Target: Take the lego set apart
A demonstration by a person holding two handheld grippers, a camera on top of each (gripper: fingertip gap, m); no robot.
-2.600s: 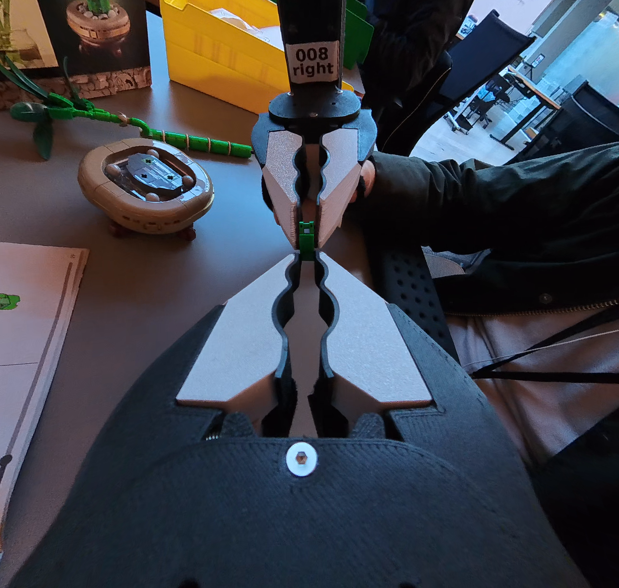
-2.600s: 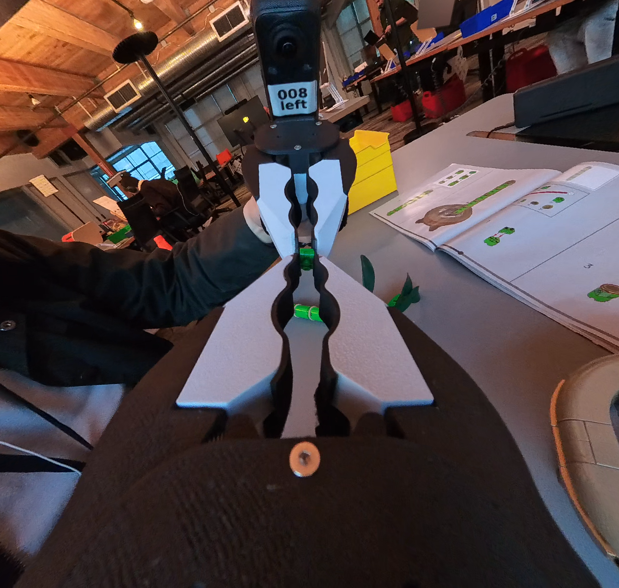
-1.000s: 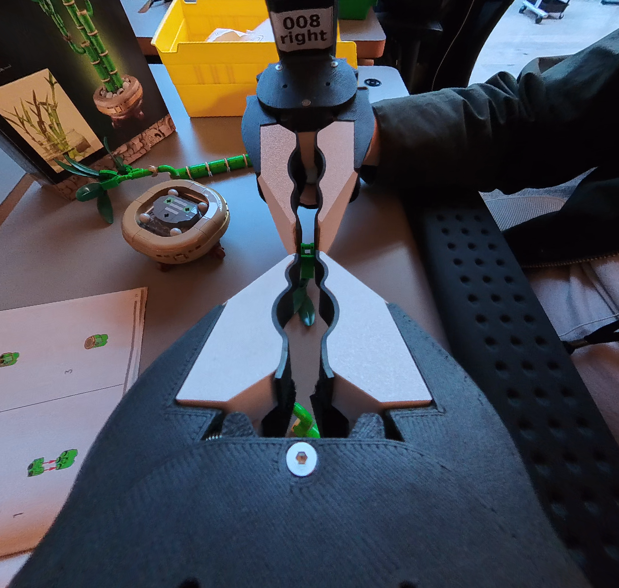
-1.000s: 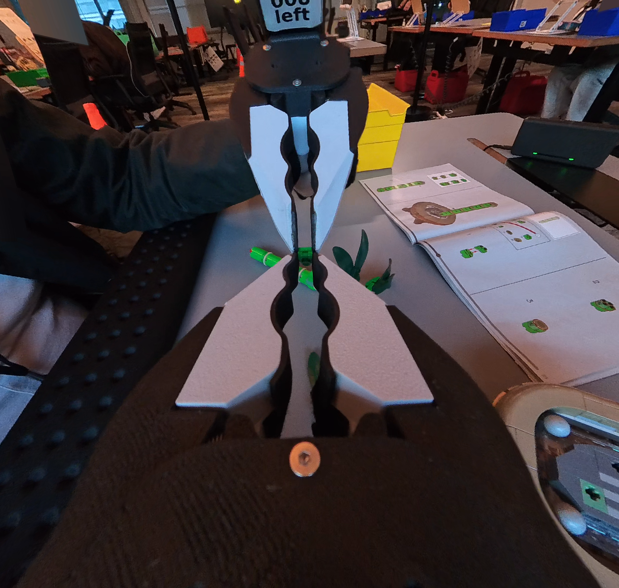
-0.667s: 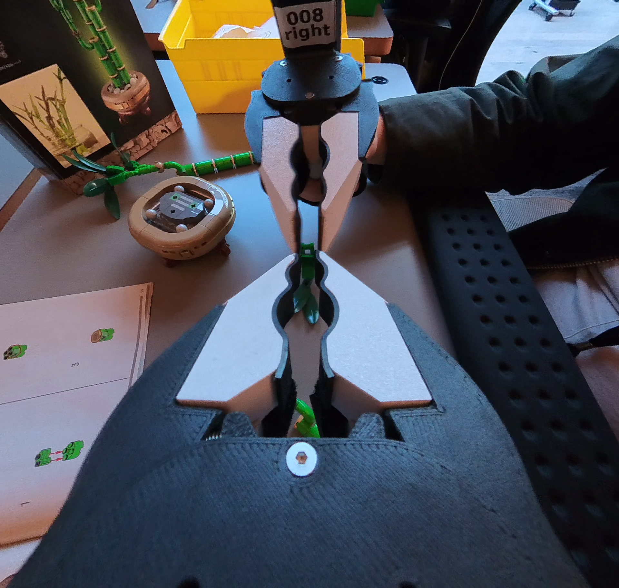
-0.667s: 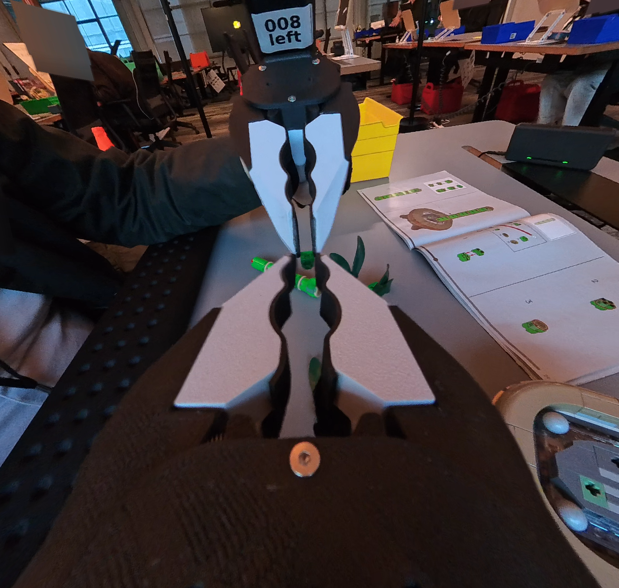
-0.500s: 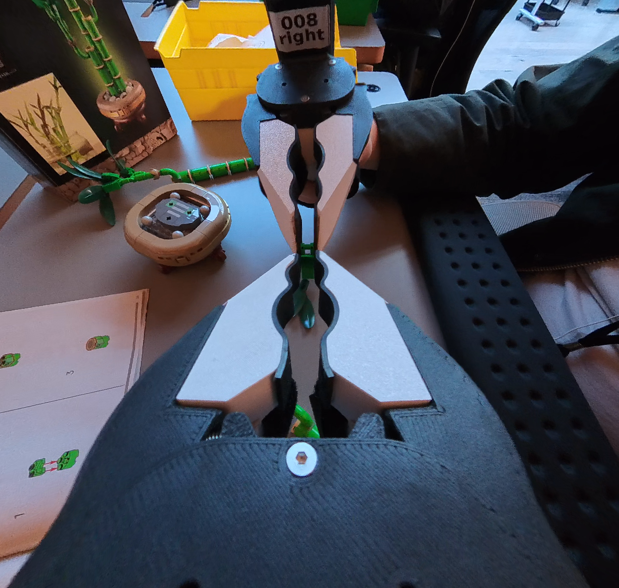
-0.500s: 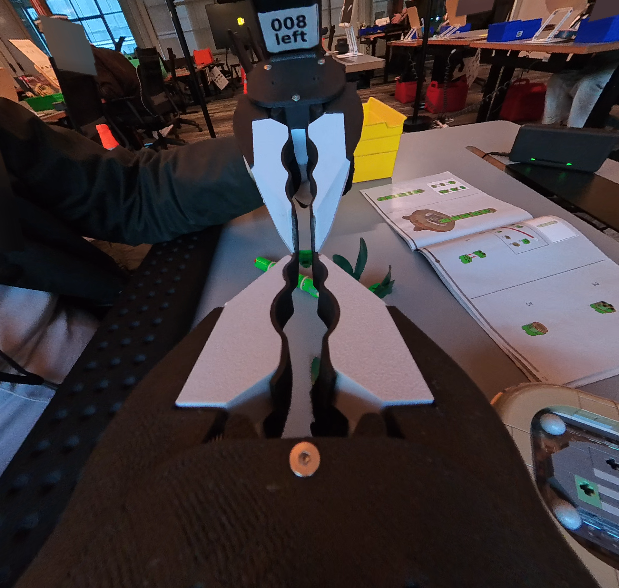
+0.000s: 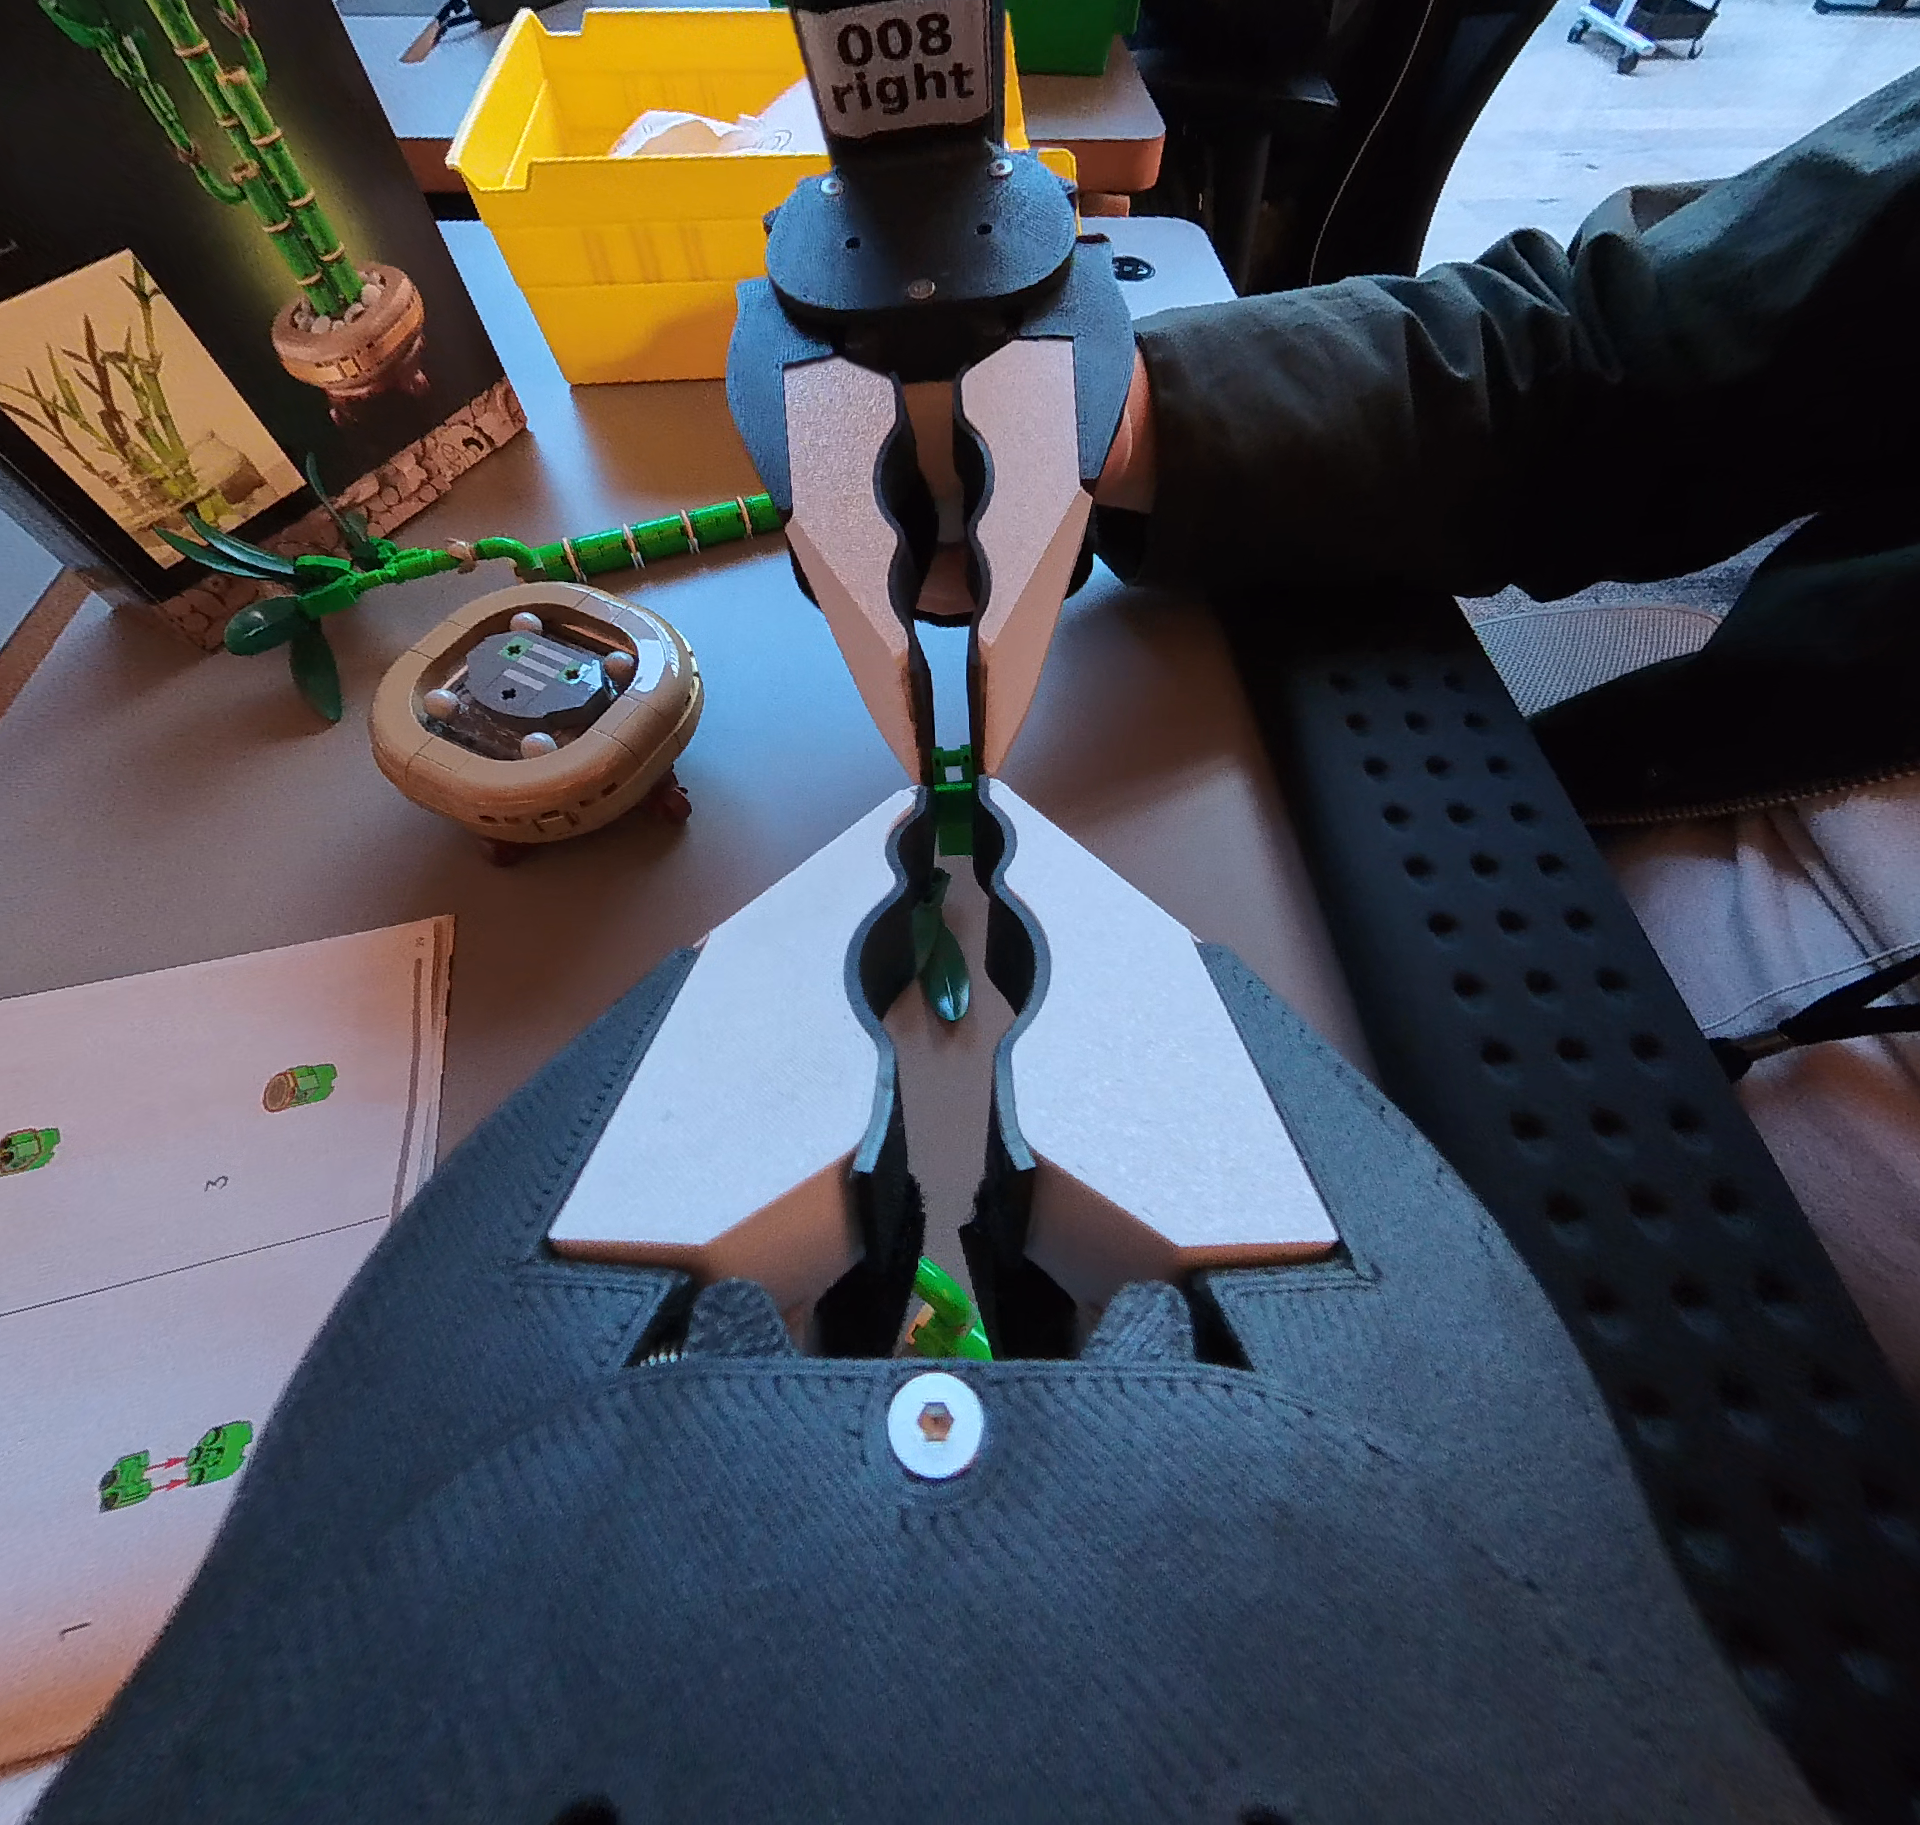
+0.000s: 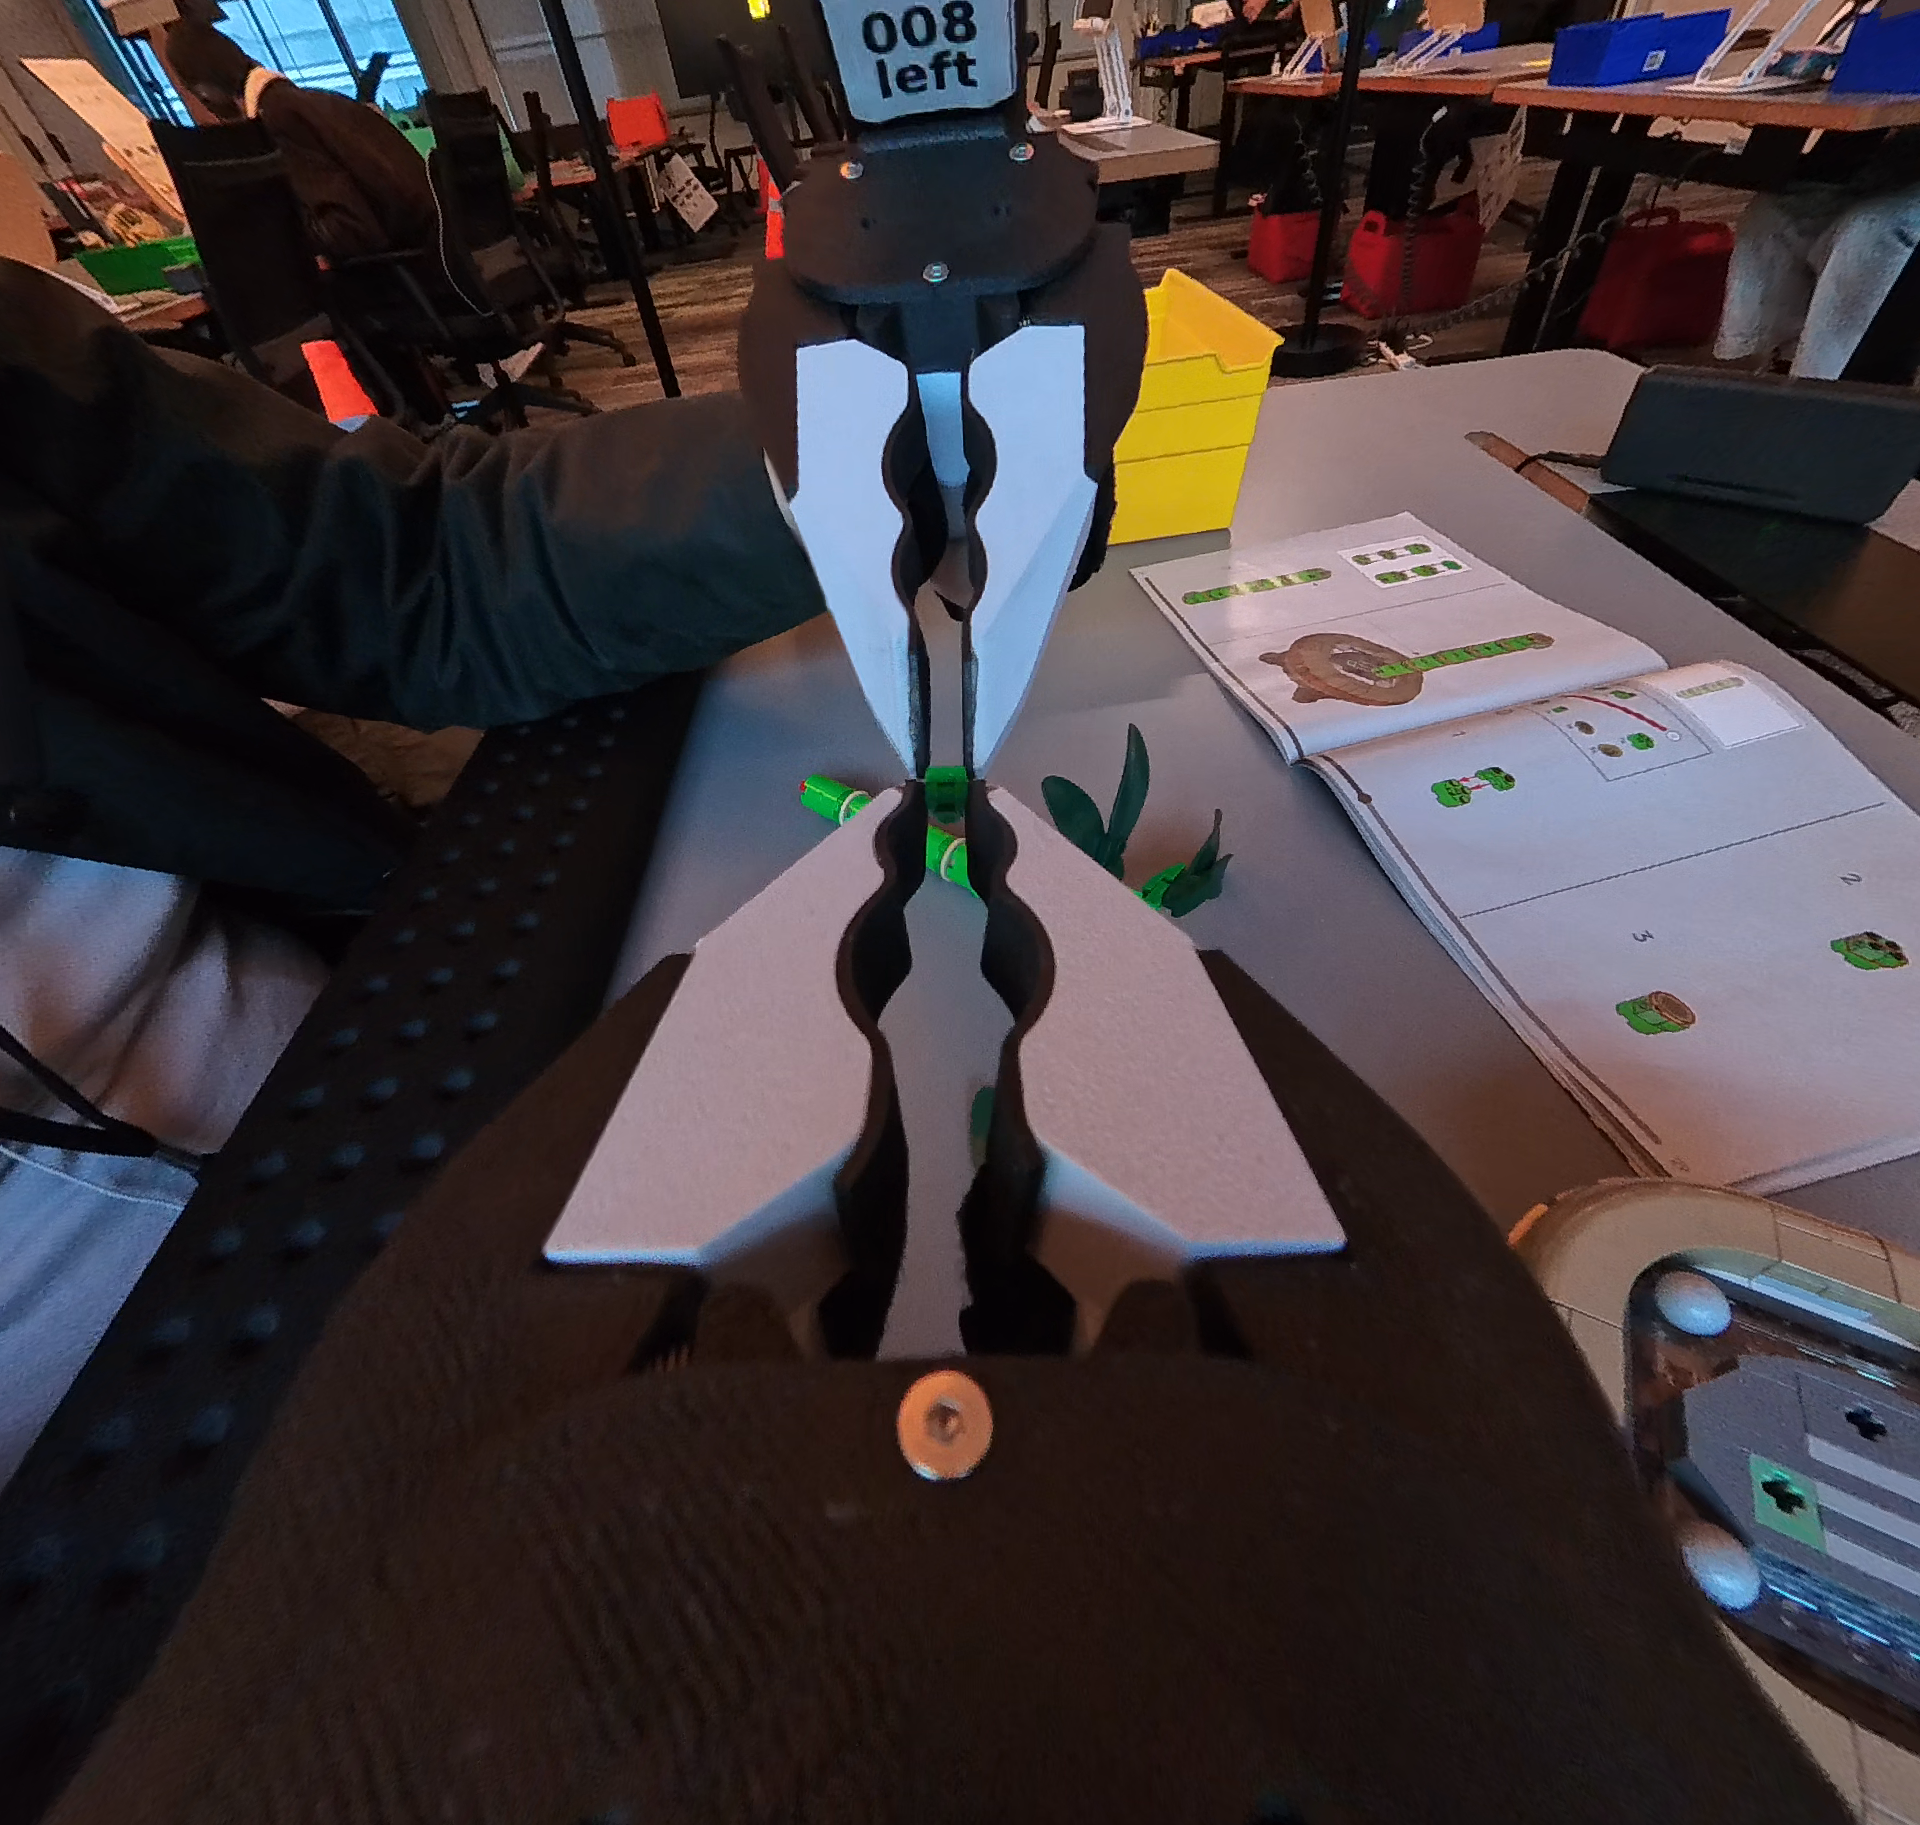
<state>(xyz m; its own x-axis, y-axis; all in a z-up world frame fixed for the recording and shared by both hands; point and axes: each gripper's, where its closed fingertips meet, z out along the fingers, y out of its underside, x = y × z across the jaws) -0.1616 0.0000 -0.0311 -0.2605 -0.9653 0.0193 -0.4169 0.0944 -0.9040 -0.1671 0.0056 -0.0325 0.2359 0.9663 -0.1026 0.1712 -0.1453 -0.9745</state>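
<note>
A small green lego piece (image 9: 954, 811) with a dark green leaf (image 9: 943, 970) hanging from it is clamped between both grippers, tip to tip, above the table. My left gripper (image 9: 951, 801) is shut on its near end. My right gripper (image 9: 951, 755) faces it and is shut on the far end. The right wrist view shows the same piece (image 10: 943, 786) between my right gripper (image 10: 943, 805) and the left gripper (image 10: 943, 763). The tan pot base (image 9: 535, 726) and a long bamboo stalk (image 9: 582, 554) lie on the table at left.
A yellow bin (image 9: 644, 227) and the set's box (image 9: 208, 269) stand at the back. An open instruction booklet (image 10: 1558, 819) lies beside loose green leaves (image 10: 1117, 819) and a short green stalk (image 10: 831, 796). A black perforated chair arm (image 9: 1558, 1048) runs along the table edge. Left tips and right tips are each some 15 centimeters from the tan pot base (image 9: 535, 726). It is also in sight in the right wrist view (image 10: 1724, 1321). The long bamboo stalk (image 9: 582, 554) is about equally far from each gripper, around 30 centimeters.
Since 2.6 s ago both grippers, still joined at the green piece, have tilted down over the table. In the last second they have hardly moved.
</note>
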